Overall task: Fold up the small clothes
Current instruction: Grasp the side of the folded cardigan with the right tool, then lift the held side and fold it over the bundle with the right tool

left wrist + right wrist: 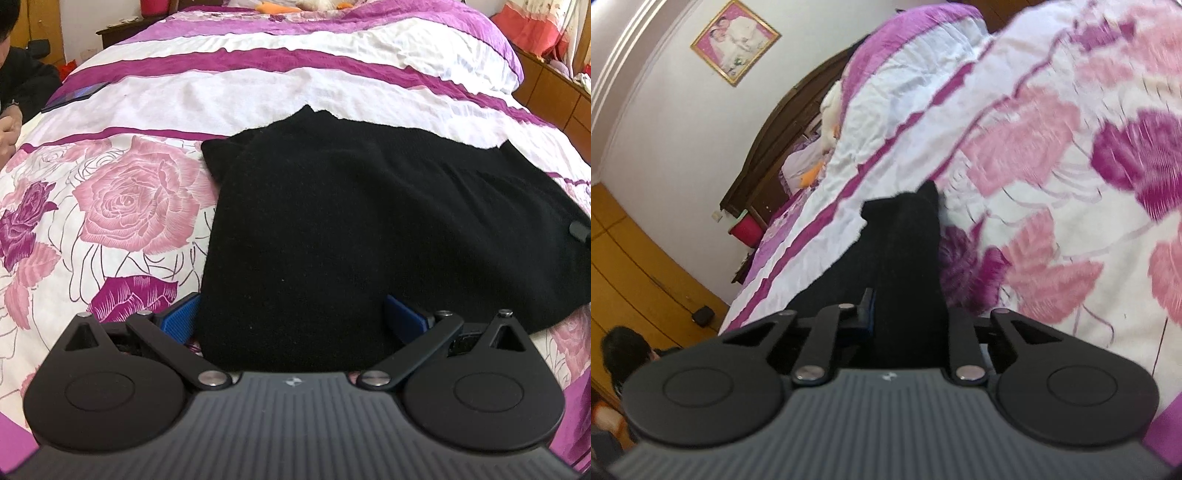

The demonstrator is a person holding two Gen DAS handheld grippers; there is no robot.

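A: Start with your left wrist view. Where is the piece?

B: The black garment (369,229) lies mostly flat on the floral bedspread (122,206), just right of the big pink rose (129,206) printed there. Your left gripper (291,314) has its jaws spread wide, one blue pad (181,314) at the garment's near left edge, the other resting over the cloth; nothing is pinched. Far from the rose, at the right edge of the garment, a dark tip of what may be your other gripper shows.

A: And your right wrist view?

B: Your right gripper (905,306) is clamped on a bunched ridge of the black garment (905,258); the cloth fills the narrow gap and runs ahead of the fingers. The bedspread (1052,184) is blurred here, and its roses sit right of that ridge.

A: So how far along are you?

B: Early, I'd judge: one edge gripped, no tidy fold seen yet. The left side remains to be taken, then the folding itself
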